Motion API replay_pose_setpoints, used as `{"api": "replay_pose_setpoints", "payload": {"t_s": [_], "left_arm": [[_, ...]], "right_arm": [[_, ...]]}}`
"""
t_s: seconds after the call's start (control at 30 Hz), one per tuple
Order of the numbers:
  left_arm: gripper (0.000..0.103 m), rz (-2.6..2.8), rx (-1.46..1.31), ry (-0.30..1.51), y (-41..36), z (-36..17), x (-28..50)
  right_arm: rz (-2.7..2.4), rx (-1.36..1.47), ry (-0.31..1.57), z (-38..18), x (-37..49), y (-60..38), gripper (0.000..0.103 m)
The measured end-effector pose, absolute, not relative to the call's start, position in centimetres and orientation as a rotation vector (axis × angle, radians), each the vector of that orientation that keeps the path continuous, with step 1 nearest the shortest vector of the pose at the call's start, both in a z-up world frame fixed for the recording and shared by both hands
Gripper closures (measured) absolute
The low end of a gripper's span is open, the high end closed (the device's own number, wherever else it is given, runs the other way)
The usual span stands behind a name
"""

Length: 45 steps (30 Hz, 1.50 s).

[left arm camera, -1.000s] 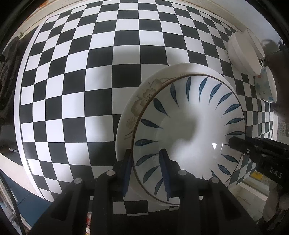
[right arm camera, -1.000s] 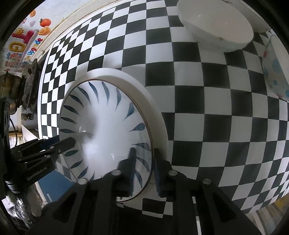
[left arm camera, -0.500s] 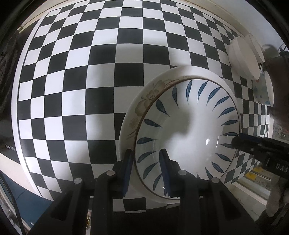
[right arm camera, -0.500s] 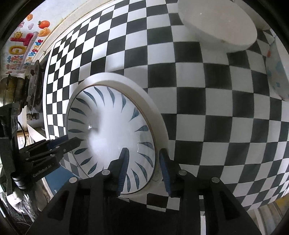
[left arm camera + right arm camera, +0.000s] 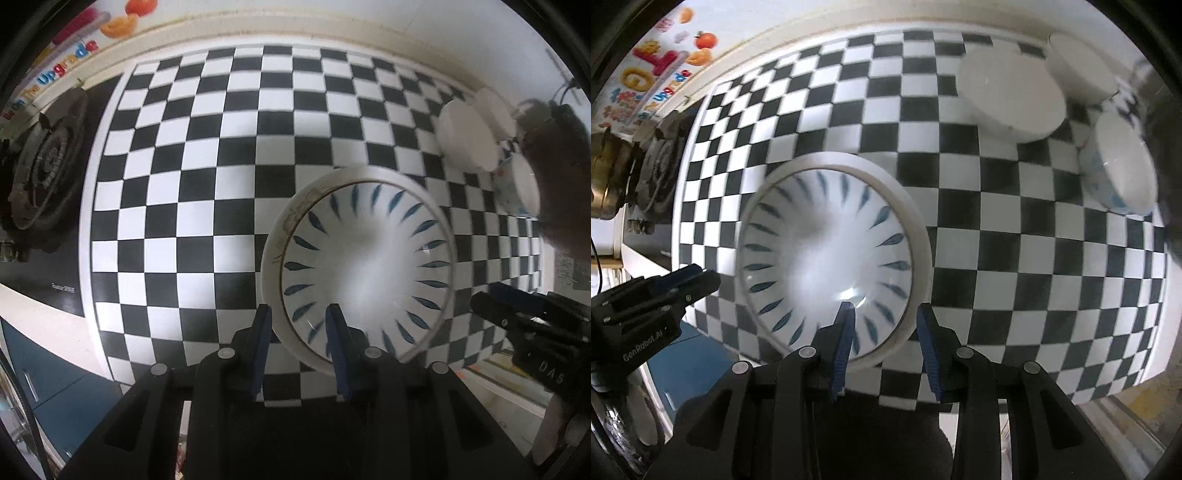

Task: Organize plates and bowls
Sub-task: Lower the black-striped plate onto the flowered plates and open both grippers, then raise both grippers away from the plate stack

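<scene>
A white plate with blue leaf marks (image 5: 365, 273) lies stacked on a larger white flower-patterned plate (image 5: 277, 243) on the checkered cloth. It also shows in the right wrist view (image 5: 827, 258), on the larger plate (image 5: 916, 236). My left gripper (image 5: 299, 328) is open, its fingers either side of the near rim of the stack. My right gripper (image 5: 884, 325) is open, its fingers either side of the stack's rim on the opposite side. Each gripper shows in the other's view, the right (image 5: 491, 306) and the left (image 5: 698, 280).
Two white bowls (image 5: 1012, 96) (image 5: 1078, 66) and a blue-patterned bowl (image 5: 1119, 173) stand at the back right. A gas burner (image 5: 44, 162) is at the far left. A wall with colourful stickers (image 5: 653, 74) runs behind the counter.
Both grippers have opened, the right first, letting go of the blue-leaf plate, and pulled back and up from the stack. The plates stay on the cloth.
</scene>
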<state>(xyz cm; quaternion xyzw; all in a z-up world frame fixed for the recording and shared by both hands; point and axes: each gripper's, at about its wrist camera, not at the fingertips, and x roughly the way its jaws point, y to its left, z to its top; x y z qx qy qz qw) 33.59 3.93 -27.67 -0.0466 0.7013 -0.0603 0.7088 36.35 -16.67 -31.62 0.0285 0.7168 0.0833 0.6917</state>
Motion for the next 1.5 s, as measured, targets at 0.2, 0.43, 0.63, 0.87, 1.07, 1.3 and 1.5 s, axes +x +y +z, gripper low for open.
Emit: {"api": "replay_pose_setpoints", "payload": {"t_s": [0.2, 0.43, 0.63, 0.87, 1.07, 1.3, 1.5], "left_arm": [[0.075, -0.179, -0.099, 1.514, 4.2, -23.1, 32.3], [0.075, -0.223, -0.076, 1.463, 3.5, -19.2, 30.7], [0.075, -0.231, -0.061, 1.411, 4.0, -16.4, 29.8], [0.075, -0.24, -0.066, 1.369, 4.9, -15.3, 29.2], [0.072, -0.284, -0.151, 1.349, 5.4, -15.9, 30.4], [0.072, -0.269, -0.189, 1.286, 3.9, -16.7, 34.7], [0.072, -0.268, -0.223, 1.314, -0.4, -19.3, 40.4]], "right_arm": [[0.194, 0.069, 1.528, -25.8, 34.2, -16.0, 0.063], [0.197, 0.104, 1.458, -20.3, 32.2, -15.4, 0.062], [0.188, 0.107, 1.445, -18.0, 30.4, -15.1, 0.062], [0.175, 0.121, 1.411, -16.2, 29.0, -14.7, 0.057], [0.193, 0.207, 1.387, -16.6, 28.8, -14.8, 0.029], [0.148, 0.237, 1.261, -17.3, 30.4, -18.0, 0.021], [0.067, 0.339, 1.258, -19.7, 36.7, -25.5, 0.022]]}}
